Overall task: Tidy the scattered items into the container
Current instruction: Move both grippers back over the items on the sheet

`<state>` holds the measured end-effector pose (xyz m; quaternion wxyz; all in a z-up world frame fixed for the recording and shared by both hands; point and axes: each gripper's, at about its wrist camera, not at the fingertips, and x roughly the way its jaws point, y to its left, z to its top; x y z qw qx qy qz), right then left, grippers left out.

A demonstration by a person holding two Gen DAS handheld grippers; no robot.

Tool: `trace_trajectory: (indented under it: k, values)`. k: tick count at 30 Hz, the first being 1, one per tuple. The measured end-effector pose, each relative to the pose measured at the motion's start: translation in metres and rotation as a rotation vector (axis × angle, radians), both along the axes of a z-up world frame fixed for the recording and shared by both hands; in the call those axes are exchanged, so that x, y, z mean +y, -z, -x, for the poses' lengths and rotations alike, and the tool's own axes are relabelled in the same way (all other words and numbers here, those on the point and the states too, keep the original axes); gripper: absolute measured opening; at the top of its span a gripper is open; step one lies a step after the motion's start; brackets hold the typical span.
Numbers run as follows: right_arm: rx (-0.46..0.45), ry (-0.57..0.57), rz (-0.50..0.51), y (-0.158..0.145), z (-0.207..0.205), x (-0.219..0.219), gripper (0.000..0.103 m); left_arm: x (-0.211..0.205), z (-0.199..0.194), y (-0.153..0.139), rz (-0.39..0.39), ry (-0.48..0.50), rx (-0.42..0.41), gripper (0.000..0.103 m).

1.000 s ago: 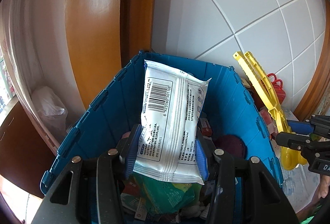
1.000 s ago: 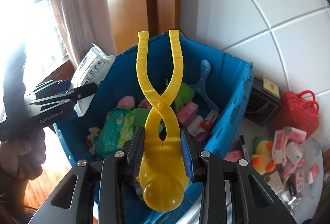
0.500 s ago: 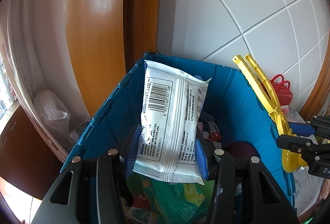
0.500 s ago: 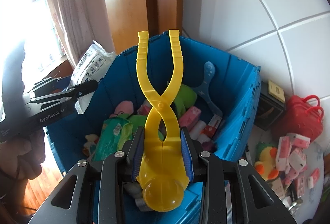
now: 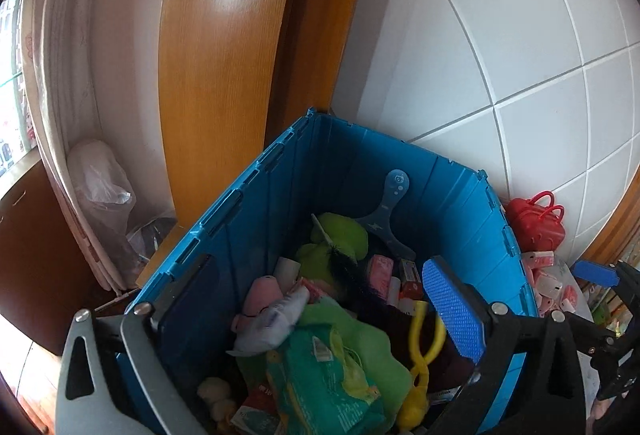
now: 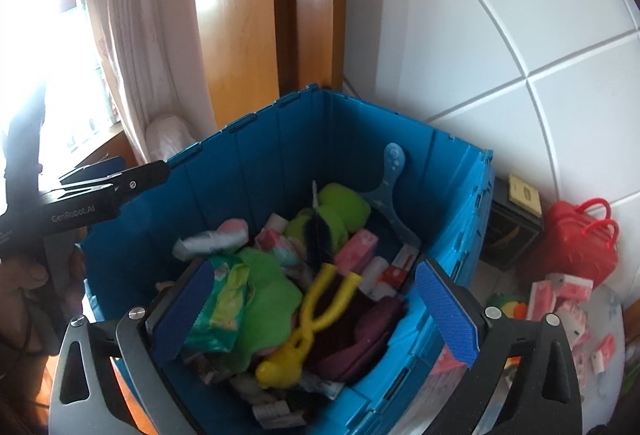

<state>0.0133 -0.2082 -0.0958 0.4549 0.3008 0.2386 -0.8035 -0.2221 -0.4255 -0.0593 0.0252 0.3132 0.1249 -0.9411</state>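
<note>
Inside the blue crate (image 6: 280, 171), below both opening, empty tools, the yellow tongs (image 6: 316, 309) lie on the pile, long axis slanting, handles toward the far wall. Left tool (image 5: 320, 311) hovers over a white packet (image 5: 276, 319). Only the right tool (image 6: 316, 315) view shows the black box (image 6: 508, 231) beside the red bag (image 6: 580, 239).
</note>
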Motion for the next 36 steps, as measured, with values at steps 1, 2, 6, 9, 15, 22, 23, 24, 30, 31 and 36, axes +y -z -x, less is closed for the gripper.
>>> trace_trajectory:
  k: [1,2,6,9,15,22,23,24,30,31,36]
  values:
    - [0.000,0.000,0.000,0.000,-0.001,0.001,0.102,0.001,-0.001,0.001,-0.001,0.001,-0.002,0.102]
    - [-0.001,0.000,0.001,0.000,-0.003,0.003,0.102,0.002,-0.002,0.001,-0.002,0.004,-0.003,0.102]
    - [-0.003,0.006,0.011,-0.003,-0.006,0.011,0.102,0.012,-0.010,-0.003,0.006,0.019,0.001,0.102]
    - [-0.003,0.015,0.025,-0.007,-0.009,0.020,0.102,0.020,-0.017,-0.007,0.017,0.029,0.006,0.103]
    - [-0.002,0.028,0.052,-0.012,-0.016,0.044,0.102,0.035,-0.029,-0.014,0.045,0.044,0.010,0.103]
    - [-0.008,0.039,0.088,-0.017,-0.023,0.071,0.102,0.055,-0.049,-0.022,0.085,0.055,0.010,0.103]
    - [-0.010,0.040,0.092,-0.018,-0.024,0.075,0.102,0.057,-0.051,-0.023,0.089,0.056,0.010,0.103]
    - [-0.012,0.040,0.096,-0.018,-0.024,0.078,0.102,0.060,-0.053,-0.024,0.093,0.059,0.010,0.103]
    - [-0.021,0.048,0.120,-0.020,-0.026,0.106,0.102,0.082,-0.065,-0.032,0.122,0.068,0.017,0.103]
    - [-0.022,0.051,0.124,-0.021,-0.026,0.111,0.102,0.086,-0.067,-0.033,0.125,0.071,0.017,0.103]
    - [-0.020,0.084,0.129,-0.018,-0.021,0.145,0.103,0.116,-0.078,-0.039,0.124,0.103,0.033,0.103]
